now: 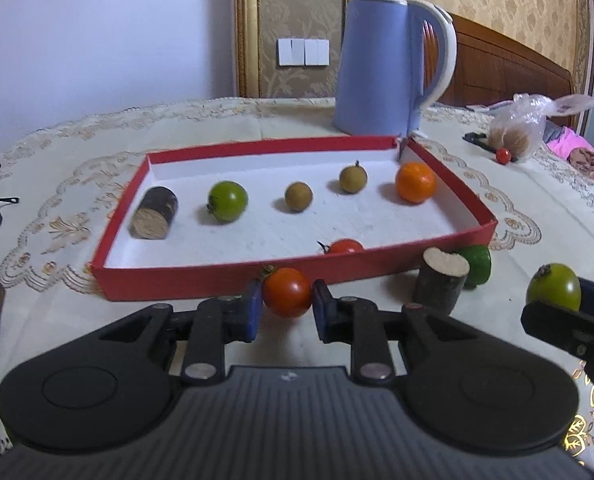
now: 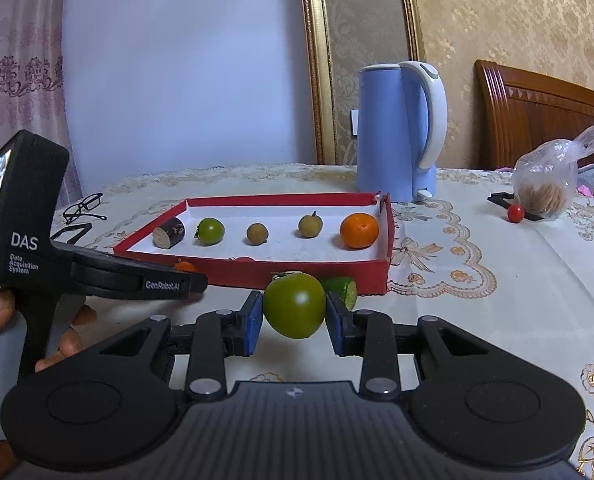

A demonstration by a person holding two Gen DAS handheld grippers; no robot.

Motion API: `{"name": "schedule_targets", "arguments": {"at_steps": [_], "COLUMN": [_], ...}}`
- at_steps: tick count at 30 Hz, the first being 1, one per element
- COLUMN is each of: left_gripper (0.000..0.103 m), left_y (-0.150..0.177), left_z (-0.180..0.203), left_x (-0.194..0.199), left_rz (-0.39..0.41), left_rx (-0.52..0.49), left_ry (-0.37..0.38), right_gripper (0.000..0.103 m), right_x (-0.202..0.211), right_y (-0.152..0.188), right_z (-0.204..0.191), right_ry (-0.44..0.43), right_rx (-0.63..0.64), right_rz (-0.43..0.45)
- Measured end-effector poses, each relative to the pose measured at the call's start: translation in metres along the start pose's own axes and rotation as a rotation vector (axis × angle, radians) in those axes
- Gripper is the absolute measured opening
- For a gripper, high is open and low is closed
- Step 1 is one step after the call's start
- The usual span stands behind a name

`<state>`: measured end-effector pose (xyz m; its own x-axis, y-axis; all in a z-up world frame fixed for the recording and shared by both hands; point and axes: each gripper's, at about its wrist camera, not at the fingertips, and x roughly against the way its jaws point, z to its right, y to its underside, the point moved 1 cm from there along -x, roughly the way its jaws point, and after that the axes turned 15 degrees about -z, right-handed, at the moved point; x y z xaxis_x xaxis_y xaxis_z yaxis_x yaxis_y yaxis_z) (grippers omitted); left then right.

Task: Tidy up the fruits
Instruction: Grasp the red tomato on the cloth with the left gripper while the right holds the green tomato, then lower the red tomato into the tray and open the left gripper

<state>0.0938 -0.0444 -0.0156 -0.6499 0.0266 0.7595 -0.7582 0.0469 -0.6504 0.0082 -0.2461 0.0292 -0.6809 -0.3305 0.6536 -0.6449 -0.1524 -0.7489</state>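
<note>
Left wrist view is showing the left gripper (image 1: 287, 308) clenching a red cherry tomato (image 1: 287, 292) between its blue pads, just in front of the near wall of the red tray (image 1: 217, 276). The tray is sitting on the tabletop (image 1: 517, 240), which a cream embroidered cloth is covering. Inside the tray, a row is lying from left to right: a dark cane piece (image 1: 155, 213), a green tomato (image 1: 227, 201), a brown longan (image 1: 298, 197), a second longan (image 1: 353, 178) and an orange (image 1: 415, 182). Another red tomato (image 1: 345, 246) is peeking over the near wall from inside. Just outside the tray's near right corner, an upright cane stub (image 1: 441, 282) is standing beside a lime (image 1: 477, 266).

Right wrist view is showing the right gripper (image 2: 295, 320) grasping a large green tomato (image 2: 294, 305), lifted a little above the cloth in front of the tray (image 2: 377, 276), with the lime (image 2: 343, 290) lying just behind it. A person's hand (image 2: 1, 320) is gripping the handle of the left device at the left edge. A blue kettle (image 2: 397, 132) is standing behind the tray, glasses (image 2: 83, 208) are lying to its left, and a plastic bag (image 2: 545, 184) with a small red tomato (image 2: 516, 213) beside it is resting well to the right.
</note>
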Motion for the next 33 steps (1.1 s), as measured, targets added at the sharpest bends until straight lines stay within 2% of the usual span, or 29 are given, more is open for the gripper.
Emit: {"name": "schedule_targets", "arguments": {"at_steps": [16,33], "left_gripper": [0.024,0.024], "left_y": [-0.02,-0.069], "left_z": [-0.013,0.003], "left_x": [0.01,-0.015], "left_rz": [0.057,0.062], "left_rx": [-0.005,-0.052], "left_ry": [-0.082,-0.136], "right_gripper": [0.033,0.033], "right_x": [0.018,0.019], "right_y": [-0.002,0.0], "right_z": [-0.009,-0.003], "right_ry": [-0.018,-0.029], "right_rx": [0.029,0.014], "right_rz": [0.038,0.038]}}
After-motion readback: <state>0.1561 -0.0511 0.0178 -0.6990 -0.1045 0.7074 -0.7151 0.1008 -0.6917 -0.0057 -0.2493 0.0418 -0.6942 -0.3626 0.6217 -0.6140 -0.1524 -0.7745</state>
